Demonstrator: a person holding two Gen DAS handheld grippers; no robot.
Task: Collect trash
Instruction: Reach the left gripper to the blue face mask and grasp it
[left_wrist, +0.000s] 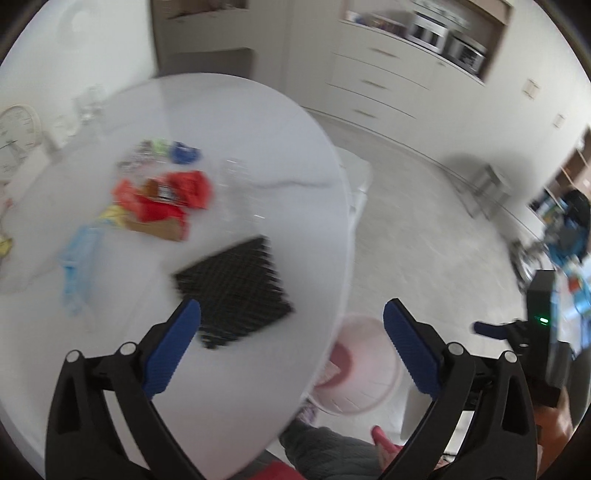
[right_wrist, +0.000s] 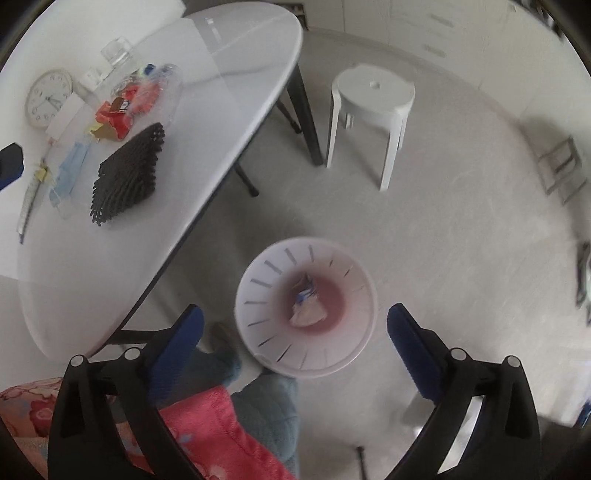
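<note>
A white slotted waste bin (right_wrist: 306, 308) stands on the floor beside the white table (right_wrist: 207, 96); crumpled wrappers (right_wrist: 308, 308) lie in its bottom. My right gripper (right_wrist: 295, 321) is open and empty, held above the bin. My left gripper (left_wrist: 291, 314) is open and empty over the table's near edge (left_wrist: 325, 221). On the table lie red wrappers (left_wrist: 166, 195), a blue face mask (left_wrist: 79, 266), a blue scrap (left_wrist: 183, 152) and clear plastic (left_wrist: 136, 157). The bin also shows in the left wrist view (left_wrist: 360, 365), partly hidden by the table edge.
A black mesh mat (left_wrist: 236, 290) lies near the left gripper. A wall clock (right_wrist: 48, 98), glasses (right_wrist: 116, 51) and a small white box (right_wrist: 66, 118) sit on the table. A white stool (right_wrist: 371, 110) stands on the floor. The person's knees (right_wrist: 229, 417) are below.
</note>
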